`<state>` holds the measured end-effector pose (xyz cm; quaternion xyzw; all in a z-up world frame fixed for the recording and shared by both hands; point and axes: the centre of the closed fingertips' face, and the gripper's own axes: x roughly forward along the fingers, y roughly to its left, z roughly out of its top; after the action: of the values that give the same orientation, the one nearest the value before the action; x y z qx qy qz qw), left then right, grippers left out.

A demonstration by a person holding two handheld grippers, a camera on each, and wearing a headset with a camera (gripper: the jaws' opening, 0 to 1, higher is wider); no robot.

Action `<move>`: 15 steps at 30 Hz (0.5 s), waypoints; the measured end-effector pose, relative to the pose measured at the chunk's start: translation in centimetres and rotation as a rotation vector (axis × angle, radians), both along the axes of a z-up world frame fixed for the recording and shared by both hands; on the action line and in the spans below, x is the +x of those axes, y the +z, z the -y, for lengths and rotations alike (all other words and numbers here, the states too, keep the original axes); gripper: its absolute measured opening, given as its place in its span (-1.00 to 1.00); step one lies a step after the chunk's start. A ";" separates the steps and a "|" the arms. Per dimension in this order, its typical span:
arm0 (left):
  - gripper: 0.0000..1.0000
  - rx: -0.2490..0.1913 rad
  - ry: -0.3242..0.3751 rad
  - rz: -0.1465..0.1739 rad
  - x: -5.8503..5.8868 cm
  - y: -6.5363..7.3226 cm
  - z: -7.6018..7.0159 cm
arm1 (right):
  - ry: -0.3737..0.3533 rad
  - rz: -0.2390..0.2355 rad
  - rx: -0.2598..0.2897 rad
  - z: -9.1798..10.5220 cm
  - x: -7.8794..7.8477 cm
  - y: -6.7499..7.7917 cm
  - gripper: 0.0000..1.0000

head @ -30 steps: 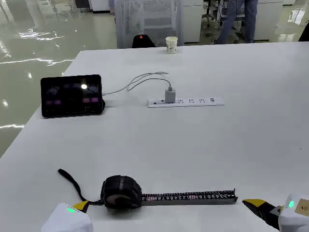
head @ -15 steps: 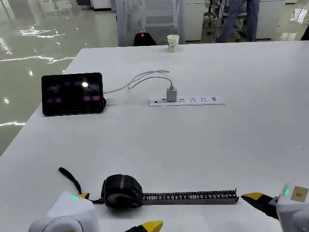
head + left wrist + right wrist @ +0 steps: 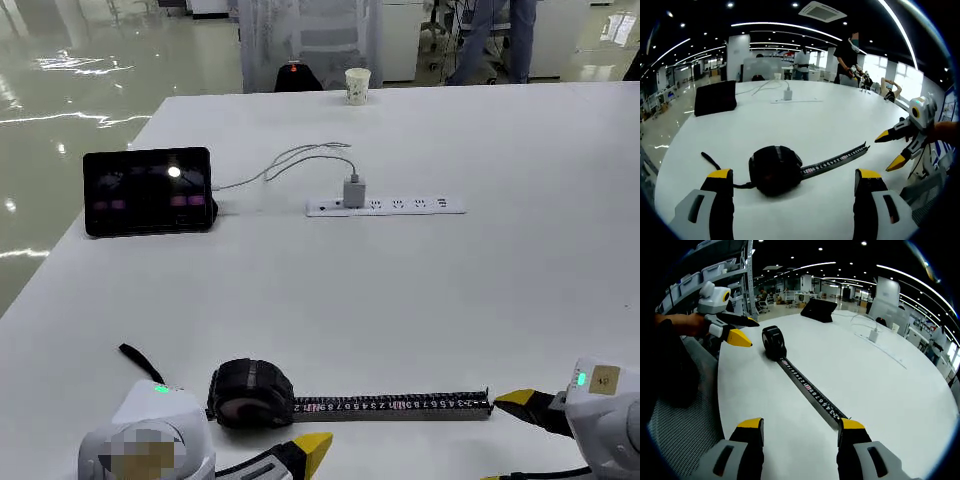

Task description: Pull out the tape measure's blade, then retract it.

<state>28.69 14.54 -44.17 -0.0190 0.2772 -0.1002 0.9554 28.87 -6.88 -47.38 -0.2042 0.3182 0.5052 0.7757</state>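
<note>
A white worktop [image 3: 420, 290] carries a black tape measure [image 3: 250, 394] near its front edge, its wrist strap [image 3: 140, 360] trailing off to the left. The tape measure's blade [image 3: 390, 405] is pulled out to the right and lies flat on the worktop, numbers facing up. The left gripper [image 3: 752, 335] is spread wide and holds nothing; in the left gripper view its yellow-tipped jaws stand either side of the tape measure's case, near it but apart from it. The right gripper [image 3: 882, 154] is also spread wide and empty, its jaws pointing at the blade's free end, which lies just inside one jaw in the right gripper view; whether they touch is unclear. Farther back sit a dark tablet [image 3: 148, 191], a white power strip [image 3: 385, 207] with a charger [image 3: 353, 190] plugged in, and a paper cup [image 3: 357, 86]. The pulling-out step looks finished and retraction is in hand. The blade lies out with nothing gripping it, so its lock is probably on. The next move likely calls for the left gripper to close on the case and steady it, then for the lock to be freed so the blade runs back in, ideally guided.
</note>
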 end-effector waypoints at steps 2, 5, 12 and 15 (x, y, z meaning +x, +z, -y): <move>0.97 0.003 0.007 0.000 0.1 -0.1 -0.1 | 0.007 0.000 -0.003 0.0 0.3 0.0 0.12; 0.95 0.003 0.010 -0.001 0.4 -0.5 -0.2 | 0.042 -0.004 -0.038 0.2 0.6 -0.4 0.07; 0.95 0.005 0.033 -0.016 0.8 -1.4 -0.5 | 0.115 -0.001 -0.105 0.8 1.4 -1.1 0.00; 0.96 0.004 0.039 -0.023 1.0 -1.8 -0.5 | 0.139 0.004 -0.121 1.1 1.8 -1.2 -0.02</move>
<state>29.65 15.07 -45.93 -0.0238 0.2880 -0.0809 0.9539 30.67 -7.98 -48.57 -0.2732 0.3317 0.5373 0.7257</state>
